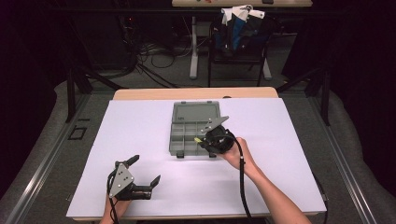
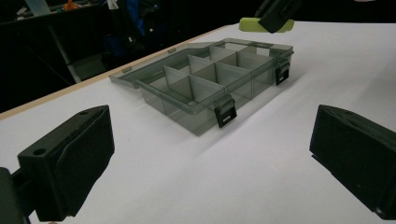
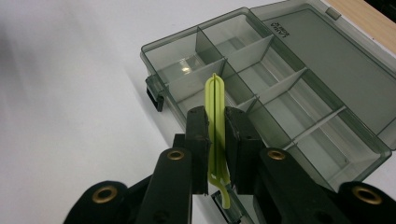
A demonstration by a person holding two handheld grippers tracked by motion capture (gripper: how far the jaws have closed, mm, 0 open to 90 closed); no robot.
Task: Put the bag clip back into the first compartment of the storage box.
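**A recording lab, not a home**

The place looked like a robotics or data-collection lab. The work surface [image 1: 140,140] was covered by a plain white sheet and stood inside a dark metal frame [image 1: 74,88] with slanted struts. Black curtains closed off both sides. Behind it, loose cables [image 1: 154,58] lay tangled across a grey carpeted floor [image 1: 46,140] near a desk leg [image 1: 193,46], and a chair [image 1: 238,42] held a heap of blue and white cloth. A second desk [image 1: 243,3] stood at the far wall.
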